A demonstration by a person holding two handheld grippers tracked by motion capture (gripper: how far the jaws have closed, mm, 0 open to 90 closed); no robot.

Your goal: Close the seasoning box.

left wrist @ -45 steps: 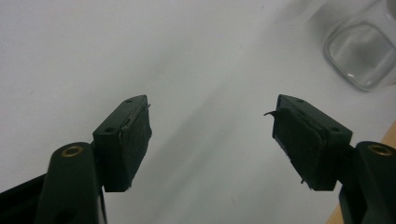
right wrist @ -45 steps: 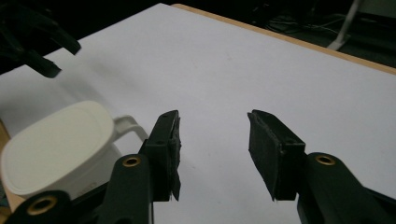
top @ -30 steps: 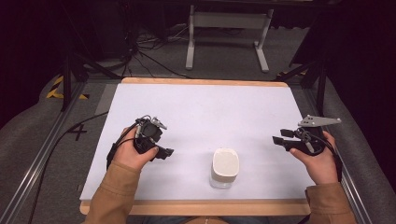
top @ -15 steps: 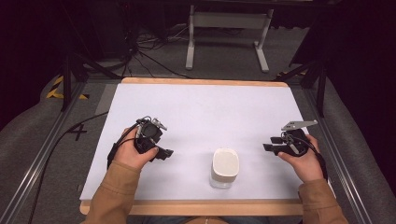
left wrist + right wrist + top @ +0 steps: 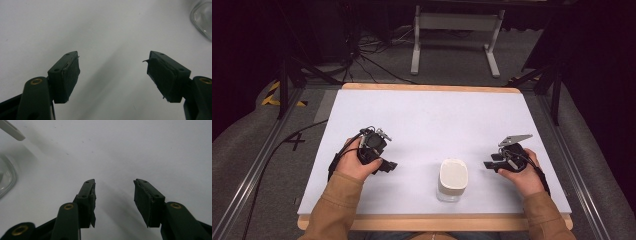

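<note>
A clear glass jar with a white square lid (image 5: pixel 453 179) stands near the front edge of the white table, between my two hands. My left gripper (image 5: pixel 388 165) rests low on the table to the jar's left, jaws wide open and empty (image 5: pixel 113 72); the jar's glass base (image 5: pixel 203 18) shows at the upper right of the left gripper view. My right gripper (image 5: pixel 490 164) sits to the jar's right, pointing at it, jaws open with nothing between them (image 5: pixel 114 200). The jar's glass base (image 5: pixel 6 178) and the lid's edge (image 5: pixel 12 130) appear at the left of the right gripper view.
The white table top (image 5: pixel 437 115) has a wooden rim (image 5: pixel 432 87). Beyond it stands a grey metal stand (image 5: pixel 457 35) on dark carpet with cables. Rails (image 5: pixel 257 165) run along both table sides.
My right gripper has come down and moved left toward the jar. The left gripper has stayed where it was.
</note>
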